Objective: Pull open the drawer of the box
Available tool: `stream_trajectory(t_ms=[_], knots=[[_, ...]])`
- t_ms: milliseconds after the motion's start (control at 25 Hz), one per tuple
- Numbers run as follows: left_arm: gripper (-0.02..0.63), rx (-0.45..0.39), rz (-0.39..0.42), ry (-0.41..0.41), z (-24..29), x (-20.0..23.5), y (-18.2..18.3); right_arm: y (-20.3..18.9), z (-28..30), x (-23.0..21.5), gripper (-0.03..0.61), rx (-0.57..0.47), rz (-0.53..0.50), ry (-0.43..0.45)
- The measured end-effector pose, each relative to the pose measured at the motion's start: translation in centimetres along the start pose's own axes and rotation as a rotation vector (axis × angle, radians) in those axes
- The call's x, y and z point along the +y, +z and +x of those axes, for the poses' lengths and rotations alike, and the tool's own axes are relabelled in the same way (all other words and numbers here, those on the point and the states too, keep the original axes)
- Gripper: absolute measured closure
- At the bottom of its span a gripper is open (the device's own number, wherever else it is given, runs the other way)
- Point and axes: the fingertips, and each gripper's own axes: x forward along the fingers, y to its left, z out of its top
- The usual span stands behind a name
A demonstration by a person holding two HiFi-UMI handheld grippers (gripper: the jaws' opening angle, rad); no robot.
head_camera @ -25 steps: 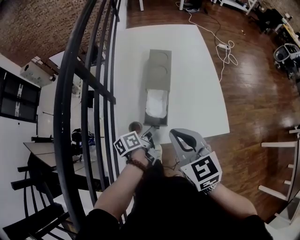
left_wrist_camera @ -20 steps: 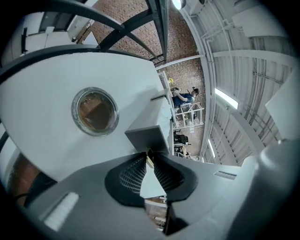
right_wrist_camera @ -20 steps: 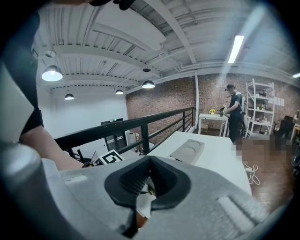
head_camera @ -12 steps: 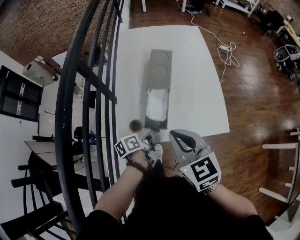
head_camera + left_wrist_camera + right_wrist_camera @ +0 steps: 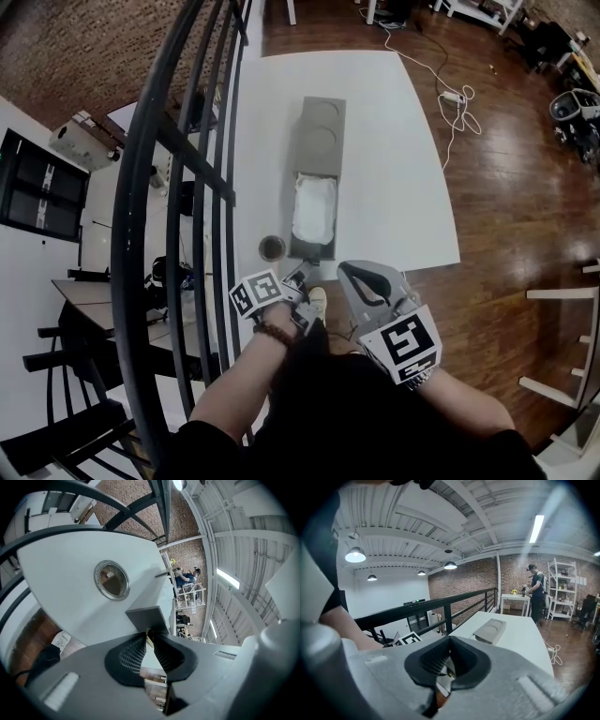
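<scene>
Left gripper view shows the left gripper [image 5: 148,633] pinched shut on a small yellowish tab [image 5: 149,638] at the front of the drawer [image 5: 312,214], which stands well out of the box [image 5: 320,131]. The pull is best made level, along the box's length. The right gripper [image 5: 449,641], closed and empty, could steady the box.

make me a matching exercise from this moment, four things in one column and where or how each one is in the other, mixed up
Things
1. drawer
2. round cup
3. left gripper
4. right gripper

States
A. jaws together on nothing, held beside the other gripper
B. pulled out of the box, white inside showing
C. jaws closed on the drawer's front
D. standing on the table, next to the drawer's front end

Pairs: 1-B, 2-D, 3-C, 4-A
</scene>
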Motion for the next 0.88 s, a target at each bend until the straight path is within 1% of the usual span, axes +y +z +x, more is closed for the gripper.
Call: stream_trajectory(t_ms=[160,440,800,880], knots=[[0.548,-0.004,-0.001,0.001,-0.1,0.0,-0.3,0.1,-0.3,0.0,0.586,0.001,-0.004,0.005],[0.548,-0.029,-0.001,0.007,-0.6,0.5,0.3,-0.6,-0.5,0.3,0.586,-0.011,0.010,0.011],[0.548,-0.033,-0.009,0.004,-0.4,0.8,0.5,-0.4,-1.4,0.5,0.586,-0.009,-0.005,0.006],[0.525,-0.033,-0.006,0.003,-0.6,0.8,0.4,-0.6,-1.5,0.6,0.586,-0.012,-0.002,0.005]])
